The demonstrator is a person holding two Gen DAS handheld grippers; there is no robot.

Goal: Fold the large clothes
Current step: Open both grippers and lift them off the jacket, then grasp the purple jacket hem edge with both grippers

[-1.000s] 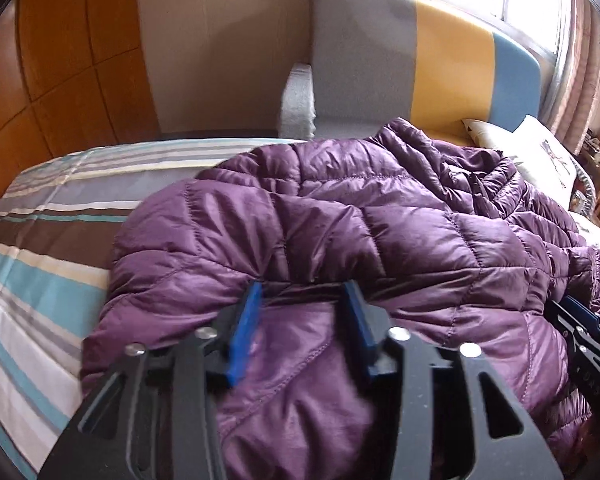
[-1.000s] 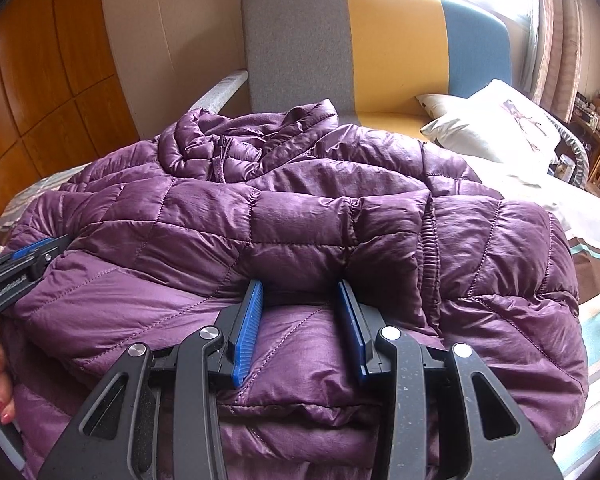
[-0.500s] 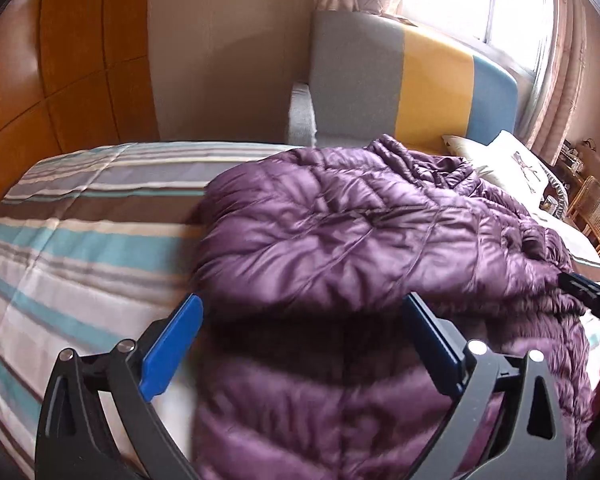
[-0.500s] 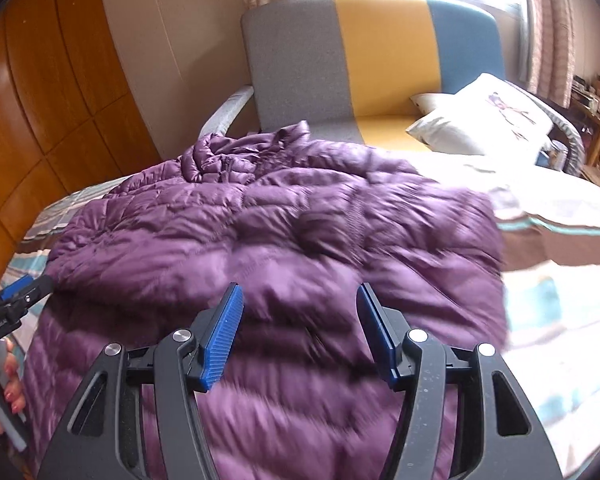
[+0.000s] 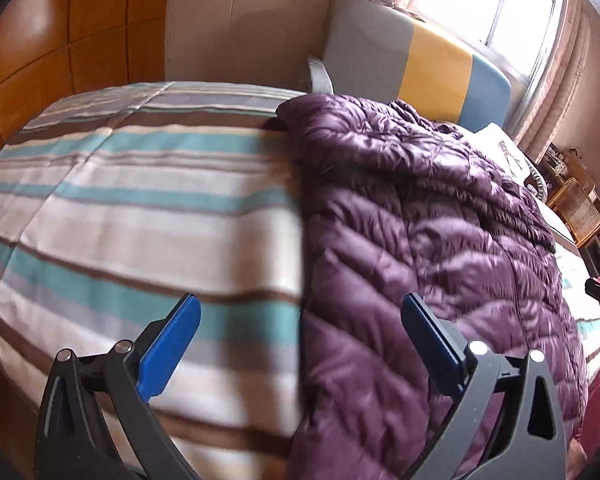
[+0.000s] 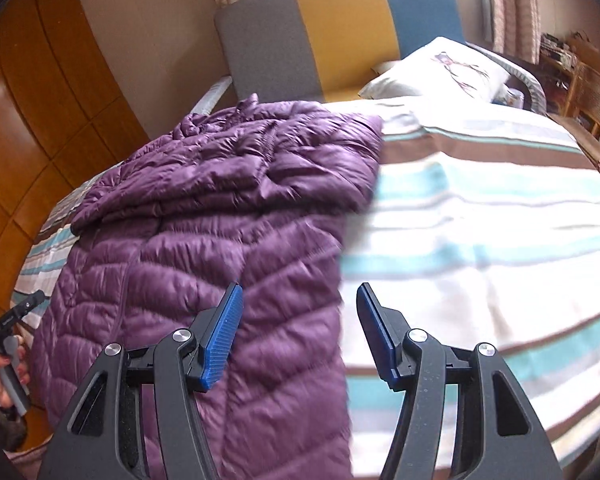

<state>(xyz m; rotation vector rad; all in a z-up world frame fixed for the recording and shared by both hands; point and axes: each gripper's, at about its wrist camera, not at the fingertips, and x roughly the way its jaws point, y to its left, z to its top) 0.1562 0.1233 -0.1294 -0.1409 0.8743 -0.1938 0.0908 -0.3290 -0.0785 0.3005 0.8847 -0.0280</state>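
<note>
A purple quilted puffer jacket [image 5: 420, 240] lies folded lengthwise on the striped bed; it also shows in the right wrist view [image 6: 220, 220]. My left gripper [image 5: 300, 320] is open and empty, held above the jacket's left edge near the foot of the bed. My right gripper [image 6: 300, 312] is open and empty, held above the jacket's right edge. The left gripper's body [image 6: 4, 320] shows at the far left of the right wrist view, held by a hand.
The striped bedspread [image 5: 140, 208] spreads to the left of the jacket and also to its right [image 6: 480, 220]. A grey, yellow and blue headboard [image 6: 340, 32] and a white pillow [image 6: 440, 68] are at the far end. Wooden wall panels [image 6: 40, 120] stand left, a wicker chair [image 6: 592, 92] right.
Both grippers have let go of the jacket, opened wide and pulled back and up. The jacket has dropped flat onto the bed.
</note>
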